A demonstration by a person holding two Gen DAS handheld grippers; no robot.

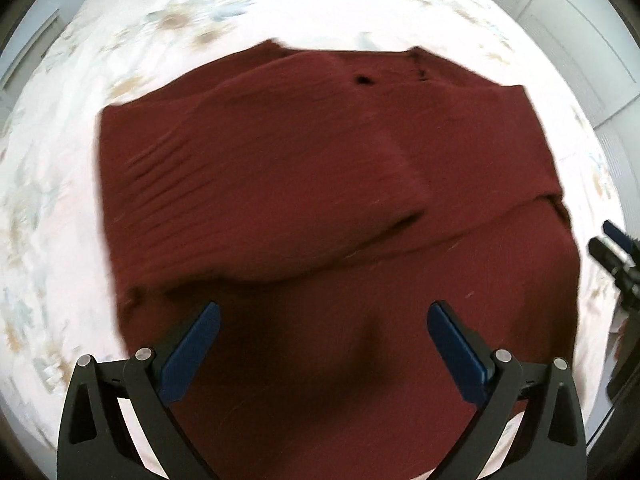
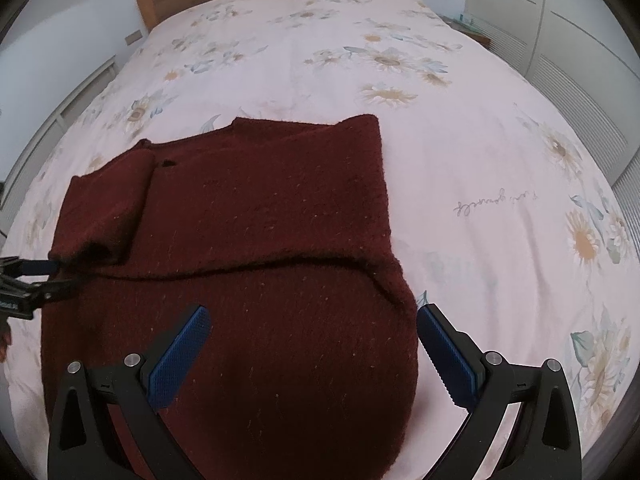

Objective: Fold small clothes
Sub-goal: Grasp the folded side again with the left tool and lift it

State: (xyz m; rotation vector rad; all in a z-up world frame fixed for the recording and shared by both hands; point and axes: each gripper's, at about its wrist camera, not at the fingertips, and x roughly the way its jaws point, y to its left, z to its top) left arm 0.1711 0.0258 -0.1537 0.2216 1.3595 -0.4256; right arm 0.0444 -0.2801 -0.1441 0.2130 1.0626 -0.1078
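Currently both hand-held grippers, left (image 1: 323,322) and right (image 2: 313,326), are hovering spread over the half-folded maroon sweater (image 2: 256,220) lying on the floral bed (image 2: 460,152), risking grabbing one layer only and undoing the fold.

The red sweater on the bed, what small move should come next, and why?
Probably lower both open grippers, left gripper and right gripper, onto the near hem of the sweater and pinch it. Its sleeves already lie folded in across the body, and neither gripper holds any cloth.
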